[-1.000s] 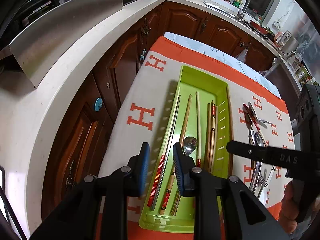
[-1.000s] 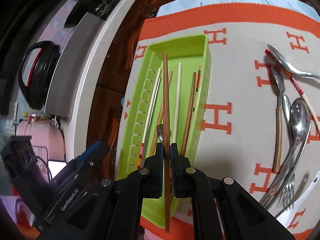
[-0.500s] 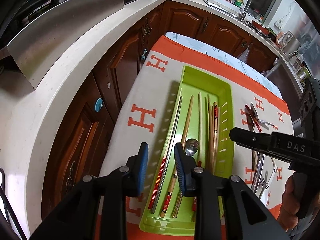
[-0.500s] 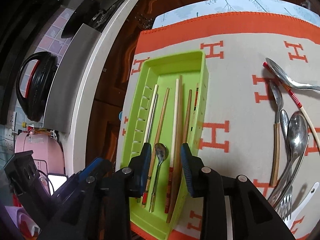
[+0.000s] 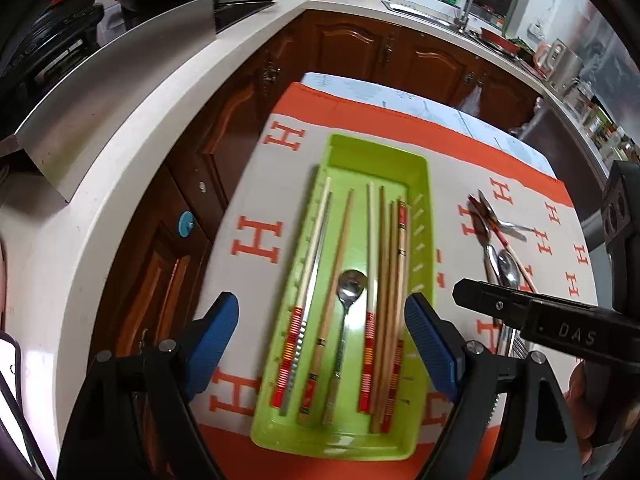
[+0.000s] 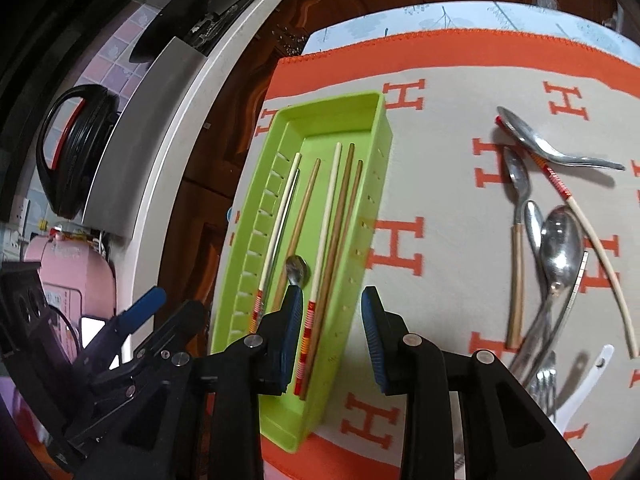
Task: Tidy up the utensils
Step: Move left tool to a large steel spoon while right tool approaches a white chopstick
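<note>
**Both grippers open above the green tray of chopsticks**

The left gripper (image 5: 322, 340) hangs over the near end of the green tray (image 5: 422, 216), its blue-padded fingers (image 5: 214, 336) spread wide with nothing between them; the tray's near half shows in the gap. The right gripper (image 6: 330, 332) is also open and empty, its left finger over the tray's near right part and its right finger over the cloth (image 6: 436, 184) just beside the tray.

The tray lies lengthwise on the beige cloth with orange H marks and an orange border, which covers the table (image 5: 404, 94). Inside the tray the chopsticks (image 5: 384, 280) lie roughly parallel along its length: pale ones with red-striped ends by the left wall, a wooden one next to them, and a tighter bunch of pale and brown ones toward the right wall. A small spoon (image 5: 350, 292) lies among them, bowl pointing away, between the single wooden chopstick and the right-hand bunch.

To the right of the tray, well apart from it, a loose pile of cutlery rests on the cloth: several metal spoons (image 6: 560, 240) overlapping each other, one long chopstick (image 6: 596, 240) with a red-striped end crossing them, a fork (image 6: 546, 384) partly hidden at the near edge, and a white spoon (image 6: 588, 380) beside it.
</note>
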The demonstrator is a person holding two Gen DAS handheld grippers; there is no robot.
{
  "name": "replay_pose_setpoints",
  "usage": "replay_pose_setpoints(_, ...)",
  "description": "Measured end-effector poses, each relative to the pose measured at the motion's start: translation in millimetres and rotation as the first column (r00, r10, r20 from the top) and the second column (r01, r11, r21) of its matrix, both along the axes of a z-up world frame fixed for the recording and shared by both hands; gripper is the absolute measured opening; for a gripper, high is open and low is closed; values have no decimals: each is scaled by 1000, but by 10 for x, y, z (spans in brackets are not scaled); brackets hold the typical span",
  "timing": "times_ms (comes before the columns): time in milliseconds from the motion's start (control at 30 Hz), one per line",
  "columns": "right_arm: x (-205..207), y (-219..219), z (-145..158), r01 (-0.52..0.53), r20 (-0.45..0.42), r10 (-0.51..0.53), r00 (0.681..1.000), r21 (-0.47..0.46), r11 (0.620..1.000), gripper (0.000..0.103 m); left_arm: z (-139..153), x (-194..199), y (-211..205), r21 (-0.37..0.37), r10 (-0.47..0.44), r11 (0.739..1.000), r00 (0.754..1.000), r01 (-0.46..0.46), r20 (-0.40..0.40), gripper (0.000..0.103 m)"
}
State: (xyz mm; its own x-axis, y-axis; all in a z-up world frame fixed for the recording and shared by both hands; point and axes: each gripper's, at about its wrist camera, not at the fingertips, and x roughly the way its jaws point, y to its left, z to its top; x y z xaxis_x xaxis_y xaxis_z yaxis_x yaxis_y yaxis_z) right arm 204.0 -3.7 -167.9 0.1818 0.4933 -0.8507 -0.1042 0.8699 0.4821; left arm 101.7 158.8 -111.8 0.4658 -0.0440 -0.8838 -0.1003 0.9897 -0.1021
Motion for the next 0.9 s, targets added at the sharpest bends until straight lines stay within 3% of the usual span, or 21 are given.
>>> replay_pose_setpoints(233,-263,-378,161,13,58,-8,998,-90,996,37,127,-147,-267,24,-52,998,995,50,89,84)
replay_pose_setpoints(367,-378,-770,211,49,66,-43,997,-105,993,38,210,-193,-486,-19,-99,995,988,102,115,84)
replay_pose_setpoints(500,-522,-1217,252,112,93,-101,991,-114,987,38,252,-173,-707,-84,-150,984,984,158,94,84)
replay_pose_setpoints(733,-689,-1900,208,220,111,-208,972,-113,969,38,191,-75,-1151,-85,-233,968,971,236,46,84)
replay_pose_setpoints(900,-710,-2163,99,261,97,-252,963,-97,960,38,64,30,-1382,-115,-279,954,960,276,-7,81)
